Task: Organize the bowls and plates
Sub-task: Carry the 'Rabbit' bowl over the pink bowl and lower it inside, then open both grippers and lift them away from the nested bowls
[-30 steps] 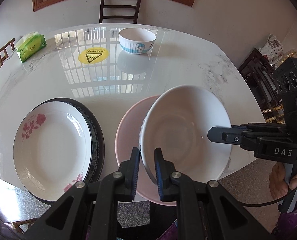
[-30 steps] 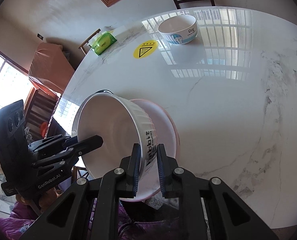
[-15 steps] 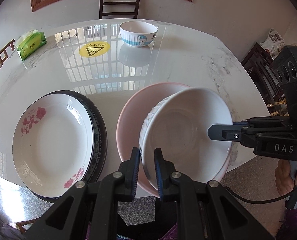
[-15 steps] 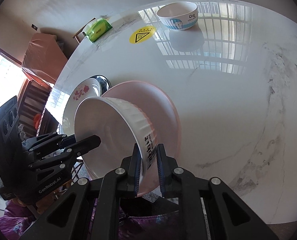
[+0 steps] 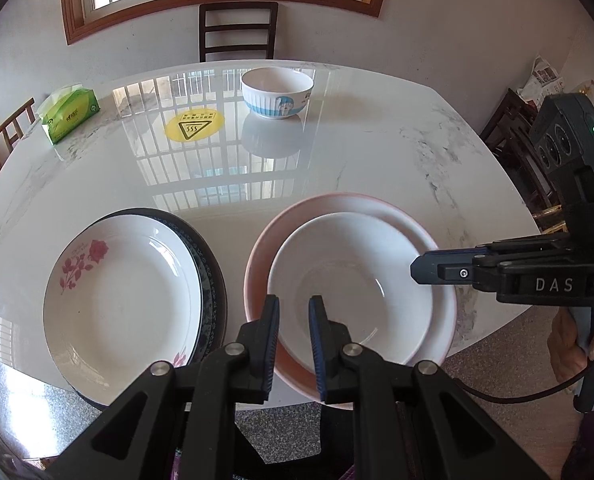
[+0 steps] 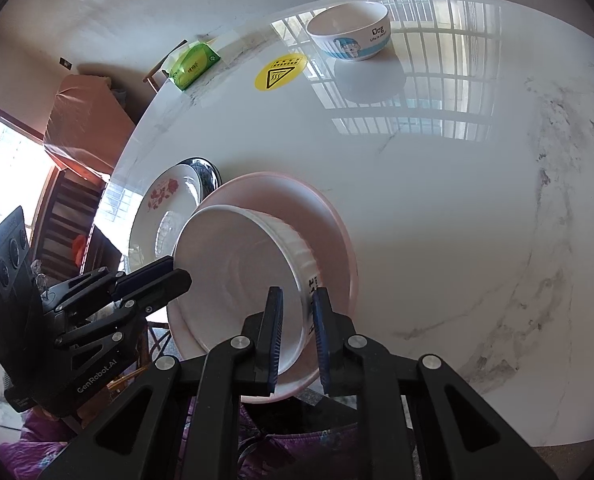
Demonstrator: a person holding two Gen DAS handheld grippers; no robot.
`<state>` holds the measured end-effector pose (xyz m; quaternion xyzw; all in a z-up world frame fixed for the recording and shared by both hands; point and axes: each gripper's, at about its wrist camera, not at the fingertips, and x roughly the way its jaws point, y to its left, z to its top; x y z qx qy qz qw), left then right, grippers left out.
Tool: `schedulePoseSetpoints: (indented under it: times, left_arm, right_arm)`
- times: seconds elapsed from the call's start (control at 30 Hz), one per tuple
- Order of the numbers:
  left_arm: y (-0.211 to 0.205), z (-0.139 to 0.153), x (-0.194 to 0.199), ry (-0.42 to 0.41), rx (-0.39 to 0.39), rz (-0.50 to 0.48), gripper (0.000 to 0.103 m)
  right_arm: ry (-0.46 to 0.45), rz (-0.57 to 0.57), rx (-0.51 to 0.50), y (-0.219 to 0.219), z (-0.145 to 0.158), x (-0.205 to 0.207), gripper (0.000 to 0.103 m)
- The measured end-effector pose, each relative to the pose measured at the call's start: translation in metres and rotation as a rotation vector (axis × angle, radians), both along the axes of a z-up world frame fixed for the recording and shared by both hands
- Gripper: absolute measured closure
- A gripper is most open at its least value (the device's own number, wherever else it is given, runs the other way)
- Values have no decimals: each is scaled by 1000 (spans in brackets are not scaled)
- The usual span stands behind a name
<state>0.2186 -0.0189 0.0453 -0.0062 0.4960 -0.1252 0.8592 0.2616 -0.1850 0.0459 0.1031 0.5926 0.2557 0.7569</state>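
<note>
White bowl (image 5: 353, 288) sits nested in the pink bowl (image 5: 265, 264), right of the plates (image 5: 125, 304). Left gripper (image 5: 293, 344) clamps its near rim, right gripper (image 6: 297, 340) clamps the opposite wall, fingers (image 6: 275, 336) closed tight. Release looks next; blue bowl (image 5: 277, 94) waits far across the worktop (image 5: 377, 152).

The left gripper (image 5: 293, 330) is clamping the near rim of a white bowl (image 5: 349, 284), one of its fingers (image 5: 271, 332) lying outside the wall and the other inside. The bowl is sitting upright inside a larger pink bowl (image 5: 265, 252) near the front edge of the marble desk (image 5: 357, 160). The right gripper (image 5: 417, 270) is pinching the same bowl's right rim. Beside the pink bowl, a rose-patterned plate (image 5: 125, 304) is resting on a dark-rimmed plate (image 5: 211, 276). Far across the desk, a blue-banded bowl (image 5: 277, 94), a yellow sticker (image 5: 195, 125) and a green tissue pack (image 5: 69, 114) are lying well apart.
</note>
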Motion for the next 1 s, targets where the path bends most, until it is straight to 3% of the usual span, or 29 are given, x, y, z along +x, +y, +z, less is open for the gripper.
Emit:
schedulePoseSetpoints:
  times: [0.37,0.6,0.77,1.0]
  left_arm:
    - [5,1,2,-11,-10,7,87]
    - [3,5,8,-59,42,0,87]
    - [4,12,20,-124,86,9,87]
    - [4,13,47,-171,168,36,82]
  right_arm:
    - [-108,-39,40,-15,24,0,86]
    - [-190,-66,51,-28,26,7,86]
    - [-259,-90,-3,-36,24,14,86]
    - [-298,-154,-33,-57,7,34,75]
